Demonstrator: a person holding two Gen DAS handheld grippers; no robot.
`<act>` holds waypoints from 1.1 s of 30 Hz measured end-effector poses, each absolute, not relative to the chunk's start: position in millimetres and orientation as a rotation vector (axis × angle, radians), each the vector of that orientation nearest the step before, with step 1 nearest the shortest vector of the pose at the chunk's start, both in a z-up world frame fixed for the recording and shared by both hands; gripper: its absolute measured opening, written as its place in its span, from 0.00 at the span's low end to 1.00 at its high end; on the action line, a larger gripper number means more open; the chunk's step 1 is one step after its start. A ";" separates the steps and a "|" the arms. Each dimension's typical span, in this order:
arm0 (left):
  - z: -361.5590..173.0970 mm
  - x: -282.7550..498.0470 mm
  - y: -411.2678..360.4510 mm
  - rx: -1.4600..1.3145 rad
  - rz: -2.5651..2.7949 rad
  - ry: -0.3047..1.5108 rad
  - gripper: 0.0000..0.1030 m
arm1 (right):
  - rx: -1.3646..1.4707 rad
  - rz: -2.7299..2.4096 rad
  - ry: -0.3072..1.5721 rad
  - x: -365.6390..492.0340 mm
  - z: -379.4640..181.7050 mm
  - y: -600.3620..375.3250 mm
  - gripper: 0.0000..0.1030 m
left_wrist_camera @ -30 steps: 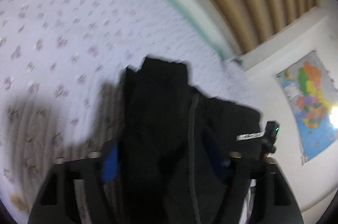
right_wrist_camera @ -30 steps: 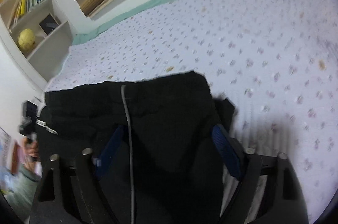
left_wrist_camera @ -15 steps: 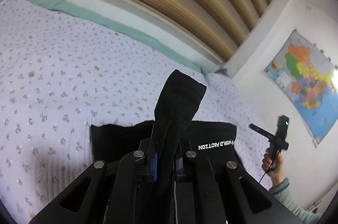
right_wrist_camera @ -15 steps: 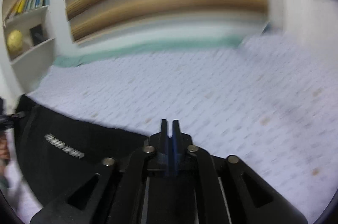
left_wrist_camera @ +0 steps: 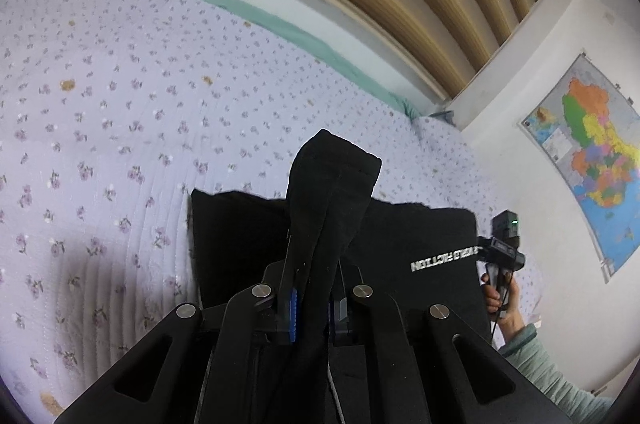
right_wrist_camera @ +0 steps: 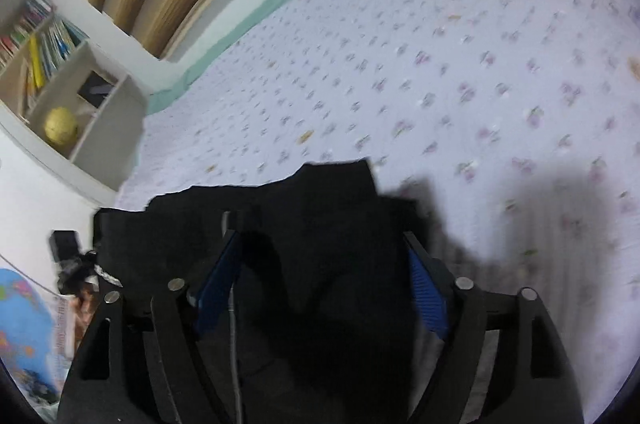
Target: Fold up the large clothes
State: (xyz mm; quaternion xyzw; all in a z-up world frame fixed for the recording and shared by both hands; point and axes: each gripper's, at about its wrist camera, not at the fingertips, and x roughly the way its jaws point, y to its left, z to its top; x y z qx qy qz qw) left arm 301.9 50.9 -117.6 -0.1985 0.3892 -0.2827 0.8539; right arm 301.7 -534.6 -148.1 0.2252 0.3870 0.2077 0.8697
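On the bed [left_wrist_camera: 120, 111], the left gripper [left_wrist_camera: 312, 304] pinches a raised fold of the black garment [left_wrist_camera: 240, 244] while the right gripper [right_wrist_camera: 320, 288], jaws opening around cloth, probably needs its own hold next.

My left gripper [left_wrist_camera: 311, 300] is clamped tight on a bunched fold of the black garment [left_wrist_camera: 334, 191], which rises up past my fingertips in a rounded hump. Beyond and under my fingers the rest of that garment lies flat on the lilac flowered bedspread [left_wrist_camera: 120, 111], with white mirrored lettering [left_wrist_camera: 444, 261] off to the right of my fingers. Farther right, a hand [left_wrist_camera: 498, 298] in a pale green sleeve [left_wrist_camera: 560, 380] holds the other gripper's handle [left_wrist_camera: 504, 244]. A coloured map [left_wrist_camera: 592, 163] hangs on the wall beyond it.
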 end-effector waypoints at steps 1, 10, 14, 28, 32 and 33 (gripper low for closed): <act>-118.6 301.1 51.7 -0.418 -0.589 0.816 0.09 | 0.407 0.428 0.795 294.5 -142.6 -527.6 0.58; -79.9 293.5 61.6 -0.481 -0.528 0.669 0.09 | 0.123 0.150 0.570 238.7 -46.0 -506.9 0.11; -64.6 322.6 59.5 -0.504 -0.467 0.641 0.09 | 0.138 0.018 0.559 257.4 -25.4 -504.2 0.11; -202.0 395.4 51.6 -0.534 -0.337 0.951 0.14 | 0.292 -0.023 0.961 361.7 -180.2 -509.6 0.15; -205.3 393.2 55.5 -0.556 -0.368 0.944 0.16 | 0.319 -0.030 0.954 360.5 -183.9 -513.5 0.23; -204.5 392.2 56.6 -0.569 -0.378 0.947 0.16 | 0.343 -0.018 0.944 358.4 -183.4 -517.0 0.24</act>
